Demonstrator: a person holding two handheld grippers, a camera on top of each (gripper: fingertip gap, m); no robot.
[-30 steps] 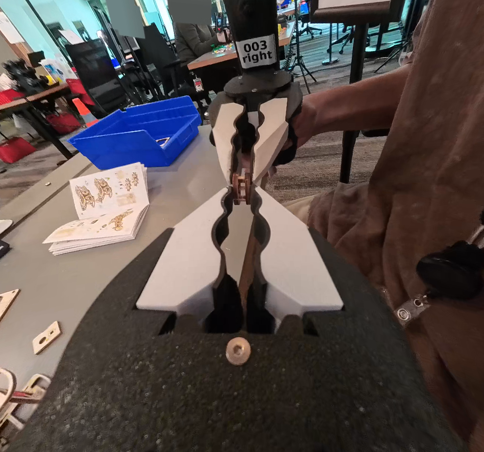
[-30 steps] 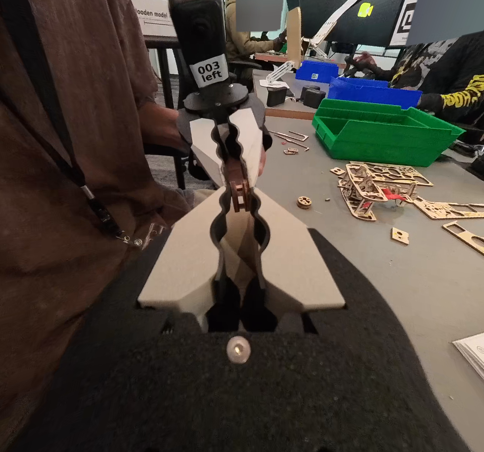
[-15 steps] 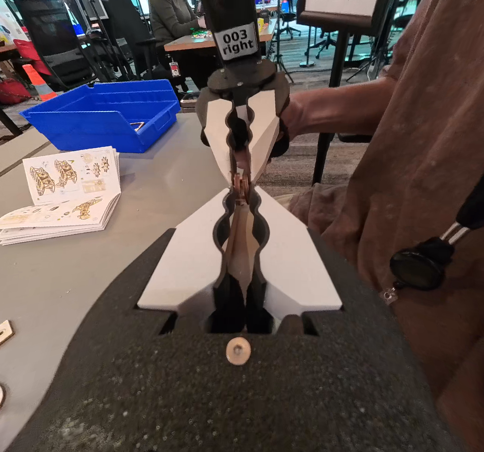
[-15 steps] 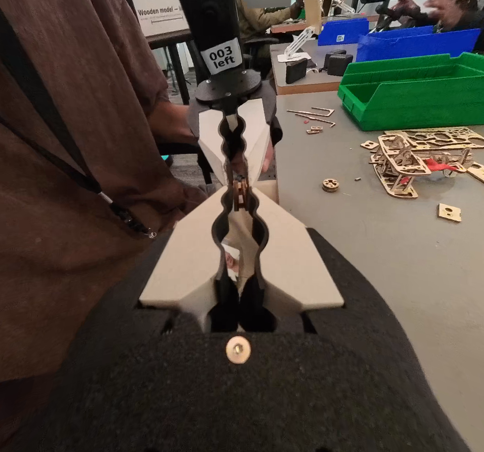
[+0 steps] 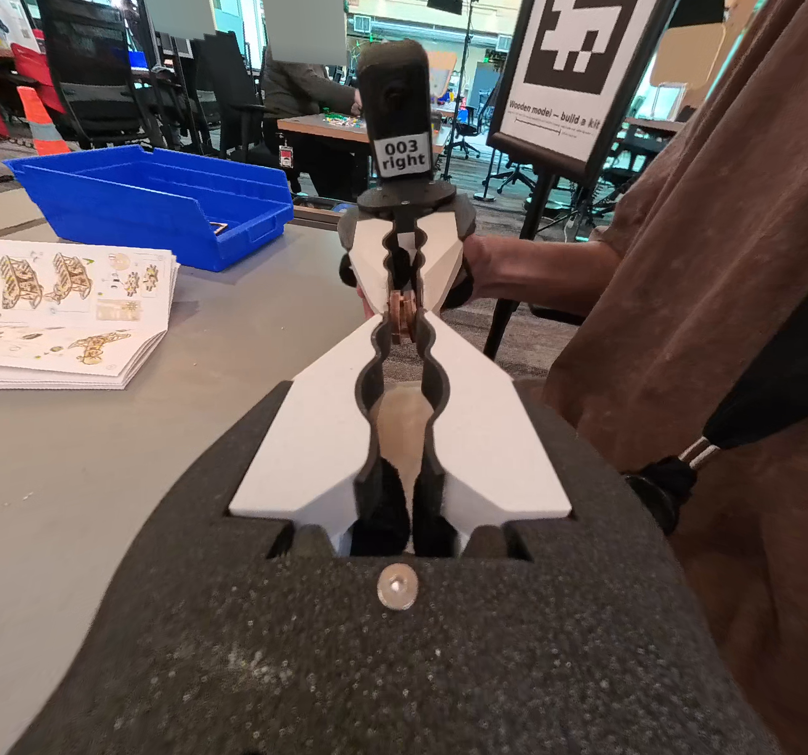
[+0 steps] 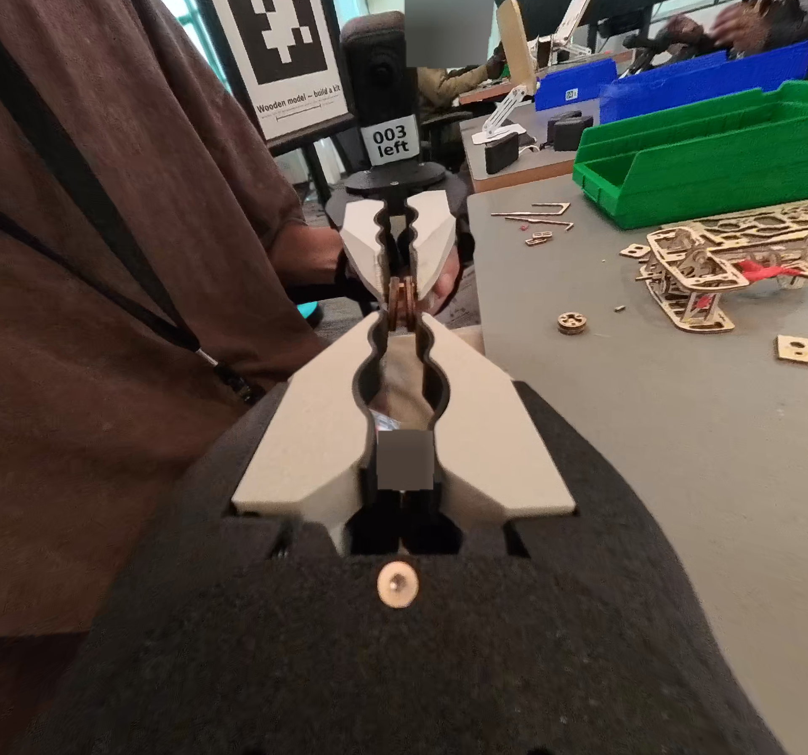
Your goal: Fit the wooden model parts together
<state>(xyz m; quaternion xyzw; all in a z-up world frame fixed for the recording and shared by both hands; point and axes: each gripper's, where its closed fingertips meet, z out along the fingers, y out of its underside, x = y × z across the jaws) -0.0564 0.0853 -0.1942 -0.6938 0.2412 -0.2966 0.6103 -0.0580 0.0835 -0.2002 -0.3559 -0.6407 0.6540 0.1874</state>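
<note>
Left gripper (image 5: 402,331) and right gripper (image 6: 401,318) meet tip to tip above the table edge (image 6: 476,279), both clamped on a small wooden wheel assembly (image 5: 401,316); booklet (image 5: 83,310) and blue bin (image 5: 144,205) lie leftward, biplane model (image 6: 699,279) rightward; since earlier, the views have tilted upward.

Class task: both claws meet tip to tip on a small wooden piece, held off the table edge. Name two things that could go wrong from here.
1. The small wooden wheel assembly is pinched only at the tips of the left claw and right claw; a slip could drop it past the table edge.
2. Squeezing or twisting unevenly might crack the thin discs or misalign them.
</note>
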